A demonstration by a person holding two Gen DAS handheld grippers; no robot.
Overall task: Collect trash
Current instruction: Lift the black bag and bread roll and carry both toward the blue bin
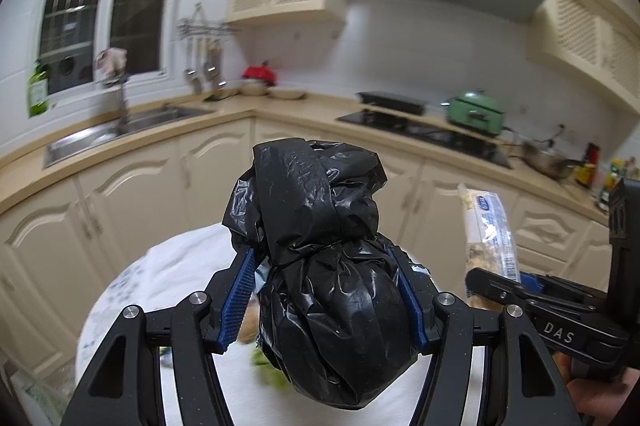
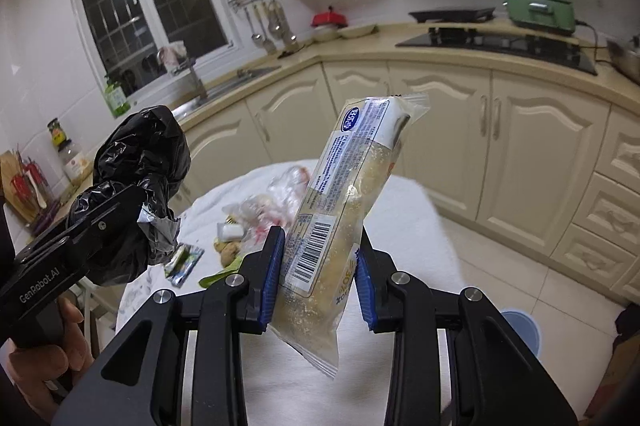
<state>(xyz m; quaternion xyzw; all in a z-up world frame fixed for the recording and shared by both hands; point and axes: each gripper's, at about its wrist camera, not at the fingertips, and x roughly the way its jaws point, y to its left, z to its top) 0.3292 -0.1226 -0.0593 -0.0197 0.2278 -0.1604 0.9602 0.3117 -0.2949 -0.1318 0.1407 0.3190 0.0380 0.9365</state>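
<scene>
Left gripper: I've got its blue pads clamped half-wide on a tied black trash bag, lifted clear above the table.
Table: white cloth below me, with loose scraps lying on its far left part, blurred.
Right gripper: I'm pinching narrow on a clear snack wrapper, standing tilted, top leaning right, barcode facing me.
Kitchen counter: well behind both loads.
</scene>
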